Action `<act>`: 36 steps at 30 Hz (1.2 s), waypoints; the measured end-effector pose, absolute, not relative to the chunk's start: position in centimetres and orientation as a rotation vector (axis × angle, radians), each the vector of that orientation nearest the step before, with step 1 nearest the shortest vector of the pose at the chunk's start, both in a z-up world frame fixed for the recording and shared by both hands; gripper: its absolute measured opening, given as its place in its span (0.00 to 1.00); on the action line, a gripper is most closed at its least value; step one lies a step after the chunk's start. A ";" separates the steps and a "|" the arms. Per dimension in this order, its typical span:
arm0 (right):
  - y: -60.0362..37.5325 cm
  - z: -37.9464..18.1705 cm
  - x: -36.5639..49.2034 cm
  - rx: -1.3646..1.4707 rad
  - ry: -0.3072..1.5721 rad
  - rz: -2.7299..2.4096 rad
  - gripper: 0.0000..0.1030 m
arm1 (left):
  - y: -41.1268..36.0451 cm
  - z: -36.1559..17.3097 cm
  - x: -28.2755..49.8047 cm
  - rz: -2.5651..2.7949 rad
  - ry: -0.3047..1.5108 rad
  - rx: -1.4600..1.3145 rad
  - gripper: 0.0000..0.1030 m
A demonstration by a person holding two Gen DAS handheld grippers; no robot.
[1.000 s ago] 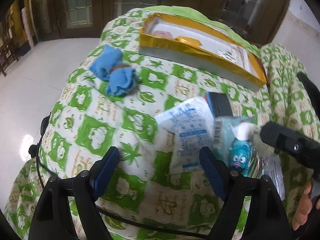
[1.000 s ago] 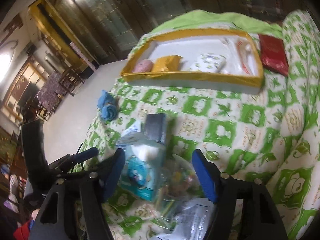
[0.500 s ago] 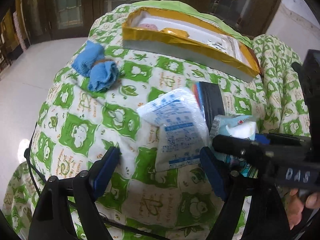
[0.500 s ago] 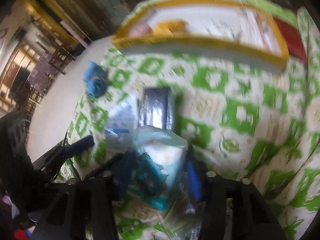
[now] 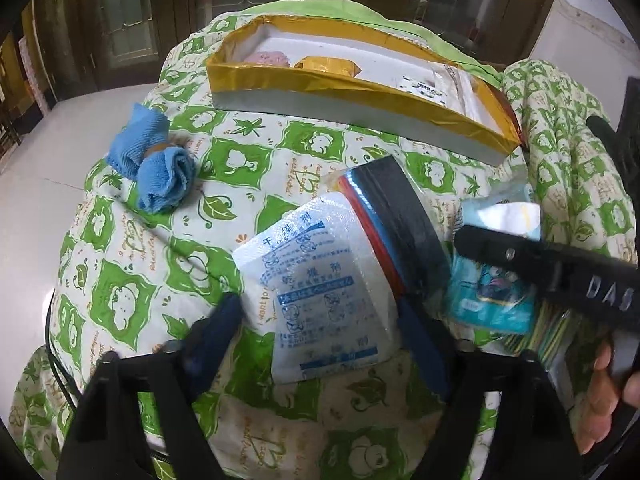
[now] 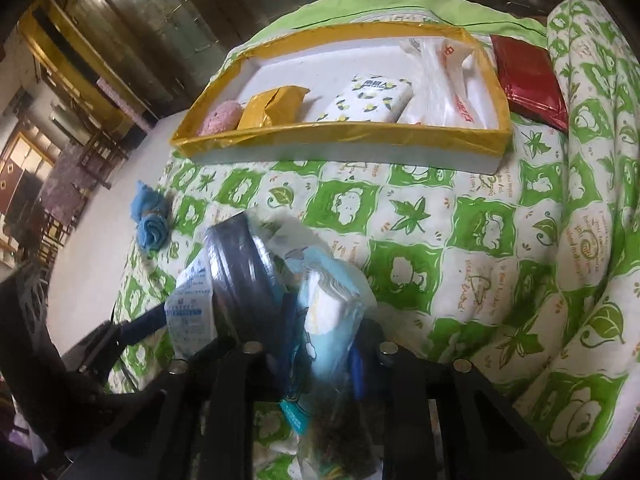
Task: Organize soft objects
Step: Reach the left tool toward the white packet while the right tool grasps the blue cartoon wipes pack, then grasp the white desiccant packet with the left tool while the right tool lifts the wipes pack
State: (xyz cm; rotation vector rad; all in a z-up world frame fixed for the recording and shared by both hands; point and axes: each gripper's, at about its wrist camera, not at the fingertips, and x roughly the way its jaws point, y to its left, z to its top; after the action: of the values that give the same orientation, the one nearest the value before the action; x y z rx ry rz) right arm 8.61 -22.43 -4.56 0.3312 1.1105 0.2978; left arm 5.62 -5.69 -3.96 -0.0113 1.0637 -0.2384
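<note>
At the bottom of the right wrist view the right tool (image 6: 320,344) has just been closing and pinches the light-blue tissue pack (image 6: 336,300). The left tool (image 5: 320,328) (jaws also just narrowing) straddles the white desiccant sachet (image 5: 320,292); I cannot tell whether its pads press yet. Both lie on the green-patterned quilt (image 5: 132,280), beside a dark packet (image 5: 400,216). Farther up sit the blue cloth roll (image 5: 160,168) and the gold-rimmed tray (image 6: 344,136).
</note>
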 end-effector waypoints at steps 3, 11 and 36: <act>-23.4 -4.3 8.5 0.369 1.103 0.289 0.44 | -5.3 -3.9 5.4 -0.247 1.063 -0.013 0.47; -25.9 -3.4 7.9 0.431 1.099 0.254 0.50 | -3.0 -2.9 4.5 -0.264 1.047 -0.086 0.45; -26.3 -2.5 10.4 0.339 1.037 0.217 0.48 | -4.6 -3.6 4.1 -0.349 1.072 -0.094 0.48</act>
State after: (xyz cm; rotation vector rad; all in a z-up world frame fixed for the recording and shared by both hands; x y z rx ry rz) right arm 10.43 -26.32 -2.54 0.3390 1.0369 0.2168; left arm 4.06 -4.60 -3.64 -0.0939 1.0715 -0.3492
